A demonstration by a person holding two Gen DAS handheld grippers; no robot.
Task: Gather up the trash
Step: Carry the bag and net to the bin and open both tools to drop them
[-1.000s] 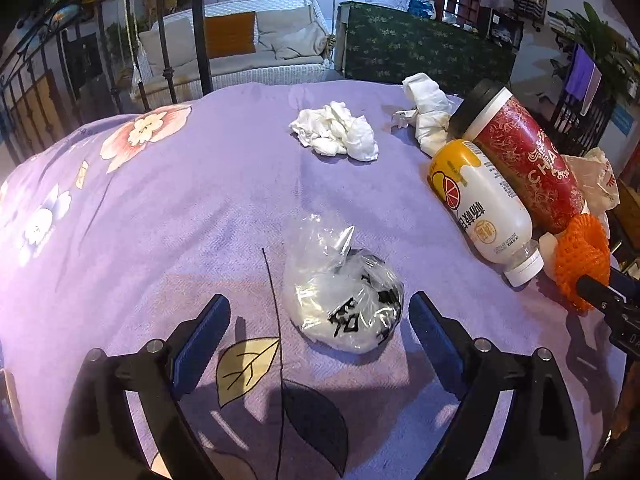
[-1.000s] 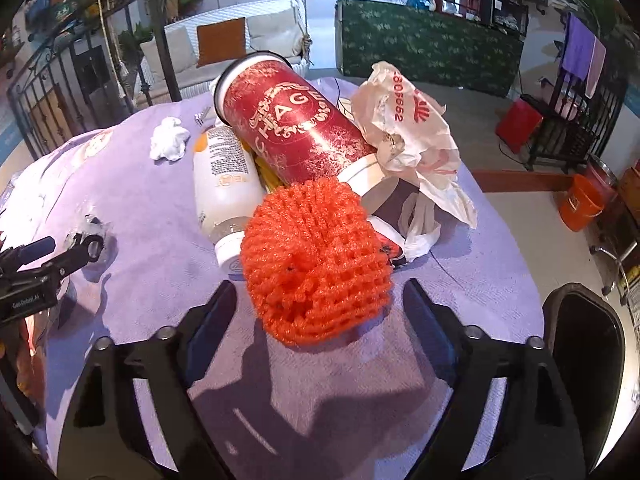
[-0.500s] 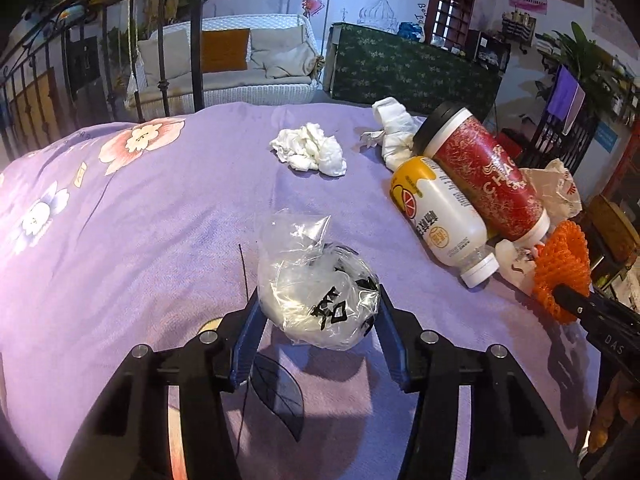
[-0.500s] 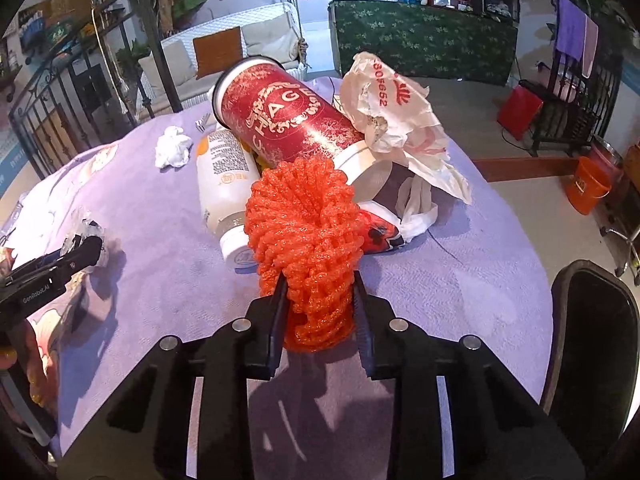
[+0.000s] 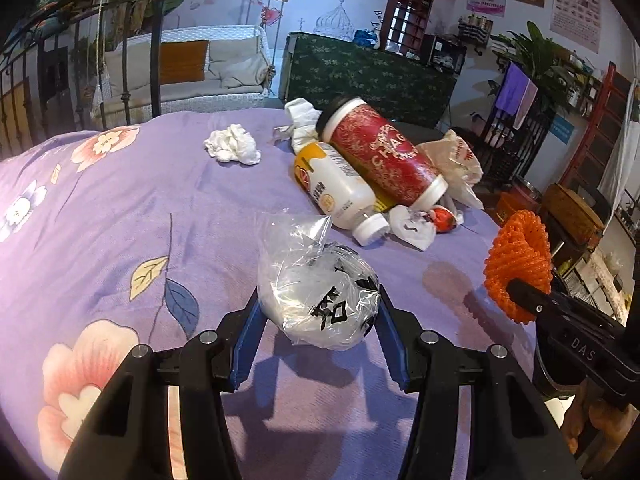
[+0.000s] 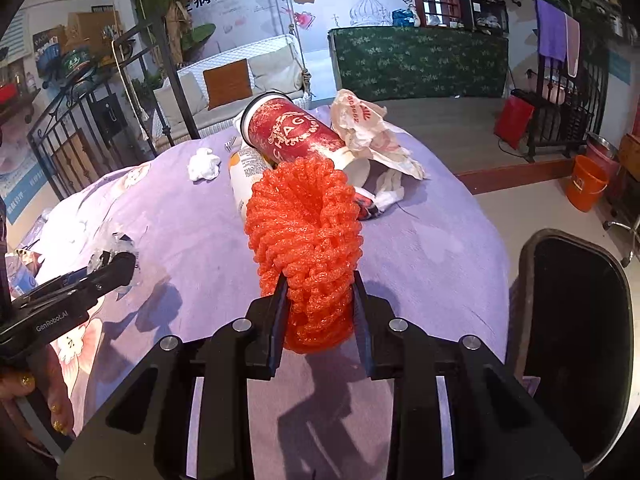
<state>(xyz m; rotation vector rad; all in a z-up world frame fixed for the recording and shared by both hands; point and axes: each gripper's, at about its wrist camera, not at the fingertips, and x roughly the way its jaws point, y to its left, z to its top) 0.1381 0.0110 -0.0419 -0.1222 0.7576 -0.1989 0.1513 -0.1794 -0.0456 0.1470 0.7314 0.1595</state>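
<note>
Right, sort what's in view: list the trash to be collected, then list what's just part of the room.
Trash for the job:
- clear plastic bag, in the left gripper
- orange foam net, in the right gripper
- red cup
- white bottle
- crumpled tissue
- black bin, likely where it goes

Just there:
- purple floral cloth
- swing seat
- orange bucket

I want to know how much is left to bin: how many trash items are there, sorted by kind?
Bottles: 2, red, white
Tissue wads: 2
Plastic bags: 2, clear, printed
Orange foam net: 1
Small wrappers: 2
Total: 9
</note>
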